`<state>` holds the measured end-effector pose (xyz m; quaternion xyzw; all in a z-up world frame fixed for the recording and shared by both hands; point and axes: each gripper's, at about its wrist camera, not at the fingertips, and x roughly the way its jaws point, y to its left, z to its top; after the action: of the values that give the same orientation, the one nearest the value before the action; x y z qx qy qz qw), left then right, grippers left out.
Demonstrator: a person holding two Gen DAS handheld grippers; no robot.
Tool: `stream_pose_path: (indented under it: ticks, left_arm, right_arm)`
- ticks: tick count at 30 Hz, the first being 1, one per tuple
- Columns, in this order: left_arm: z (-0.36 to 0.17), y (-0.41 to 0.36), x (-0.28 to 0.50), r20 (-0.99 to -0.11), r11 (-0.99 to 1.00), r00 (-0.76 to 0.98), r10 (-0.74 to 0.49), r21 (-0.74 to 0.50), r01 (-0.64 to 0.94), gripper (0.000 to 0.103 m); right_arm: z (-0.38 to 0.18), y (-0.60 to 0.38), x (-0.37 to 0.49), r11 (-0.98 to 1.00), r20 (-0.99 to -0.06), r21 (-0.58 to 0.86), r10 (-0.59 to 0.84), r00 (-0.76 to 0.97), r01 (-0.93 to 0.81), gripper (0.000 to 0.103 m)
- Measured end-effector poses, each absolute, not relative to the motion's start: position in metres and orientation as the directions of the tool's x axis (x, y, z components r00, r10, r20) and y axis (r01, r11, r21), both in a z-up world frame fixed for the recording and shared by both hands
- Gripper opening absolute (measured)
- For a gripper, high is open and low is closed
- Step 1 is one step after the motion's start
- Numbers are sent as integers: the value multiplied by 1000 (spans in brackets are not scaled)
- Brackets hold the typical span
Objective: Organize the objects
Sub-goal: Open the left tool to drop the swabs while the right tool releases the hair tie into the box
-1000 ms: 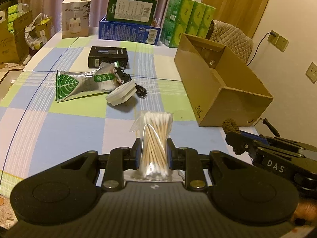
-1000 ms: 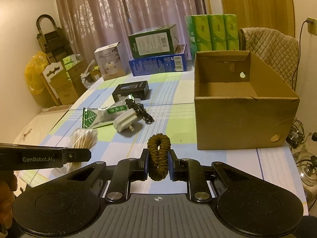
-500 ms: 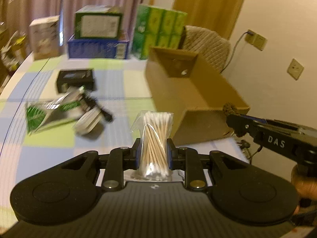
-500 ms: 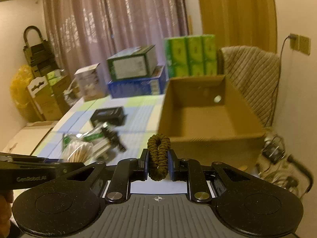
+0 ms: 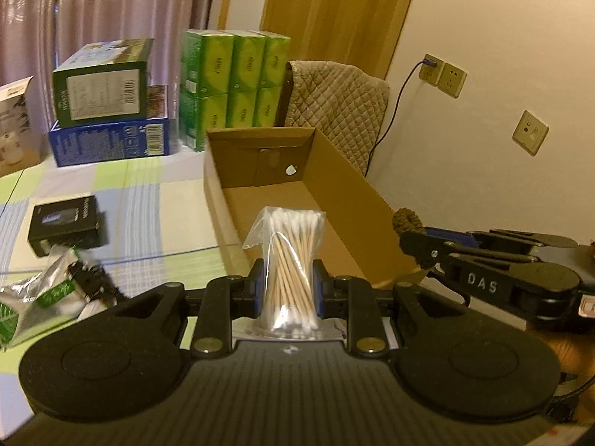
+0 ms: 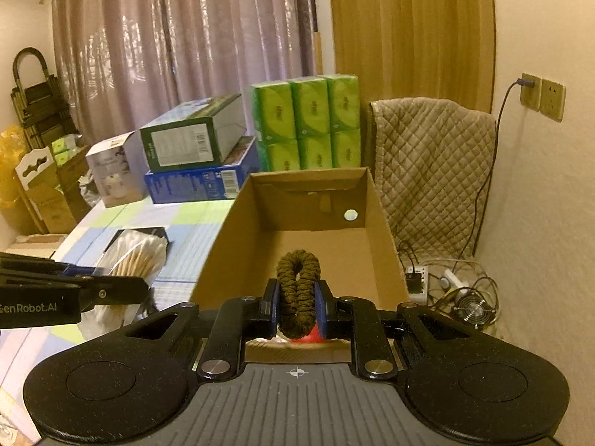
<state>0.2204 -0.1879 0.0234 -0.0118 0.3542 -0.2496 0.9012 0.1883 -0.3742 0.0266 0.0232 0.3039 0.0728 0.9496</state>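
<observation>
the left gripper [image 5: 288,290] is clamped on a clear bag of cotton swabs [image 5: 292,264], held upright at the near left edge of the open cardboard box [image 5: 346,186]. the right gripper [image 6: 297,306] is clamped on a dark braided cord loop [image 6: 298,290], held upright over the box's near end. the box stands on a checked tablecloth [image 5: 156,215]. to its left lie a small black box [image 5: 65,225] and a silver-green pouch [image 5: 33,297]; green tissue packs [image 6: 306,126] stand behind it.
</observation>
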Motion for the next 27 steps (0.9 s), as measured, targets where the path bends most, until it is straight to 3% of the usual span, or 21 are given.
stream_pose_path:
  ticks: [18,19,21,27]
  left_arm:
    - [13,-236,265,-666,858,587,-460,-166,485,21]
    - [13,-239,267,-658,856,591,-467,-168,490,23]
    - [14,-241,272,-646,864,610,-458,-163,476,44]
    - [18,-233,272,-640,879,634,-433,-144,455,44]
  right_arm:
    - [13,-411,230,985,-592,153,156,790,-79,16]
    - [12,-413,231,985,-593,156,155,790,-76,16]
    - [11,-416,231,984,-592,165,156,791,-70,16]
    - [8,-420,229,982,-593,174,161,789,-70,16]
